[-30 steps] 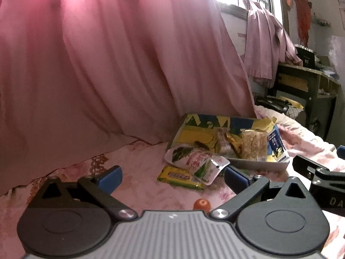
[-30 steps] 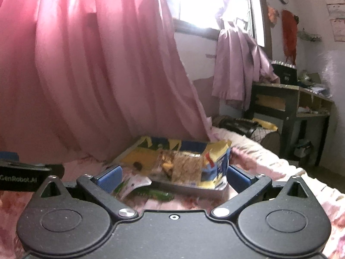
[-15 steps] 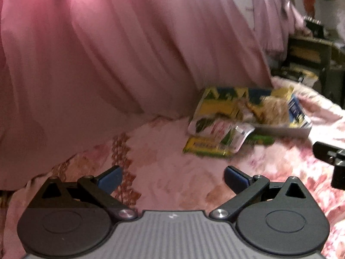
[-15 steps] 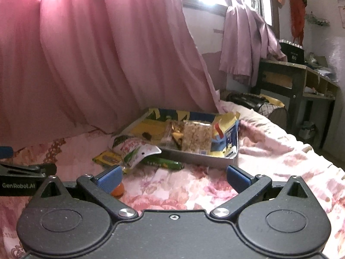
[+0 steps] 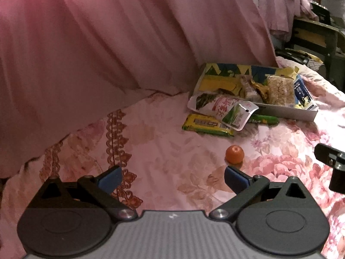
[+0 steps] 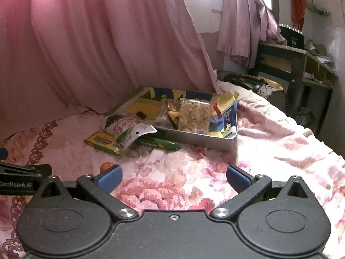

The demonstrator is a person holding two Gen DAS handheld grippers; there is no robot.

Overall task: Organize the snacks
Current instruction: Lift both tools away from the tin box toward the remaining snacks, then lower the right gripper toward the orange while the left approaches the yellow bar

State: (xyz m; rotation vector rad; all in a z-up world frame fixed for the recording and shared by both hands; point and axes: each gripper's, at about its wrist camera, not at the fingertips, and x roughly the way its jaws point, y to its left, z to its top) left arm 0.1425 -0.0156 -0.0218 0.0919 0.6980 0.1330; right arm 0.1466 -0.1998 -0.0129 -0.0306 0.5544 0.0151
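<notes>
Snacks lie on a bed [image 6: 269,142] covered in pink floral fabric, in front of a pink curtain [image 5: 107,43]. A shallow tray [image 6: 200,139] holds several packets, among them a puffed-grain bar [image 6: 194,116]. Against the tray's near side rest a white-and-green pouch [image 5: 224,110], a yellow-green bar [image 5: 207,125] and a green stick pack [image 6: 157,143]. A small orange fruit [image 5: 235,154] sits apart, just ahead of the left claw [image 5: 172,180]. Both the left claw and the right claw [image 6: 173,179] are spread wide, holding nothing.
</notes>
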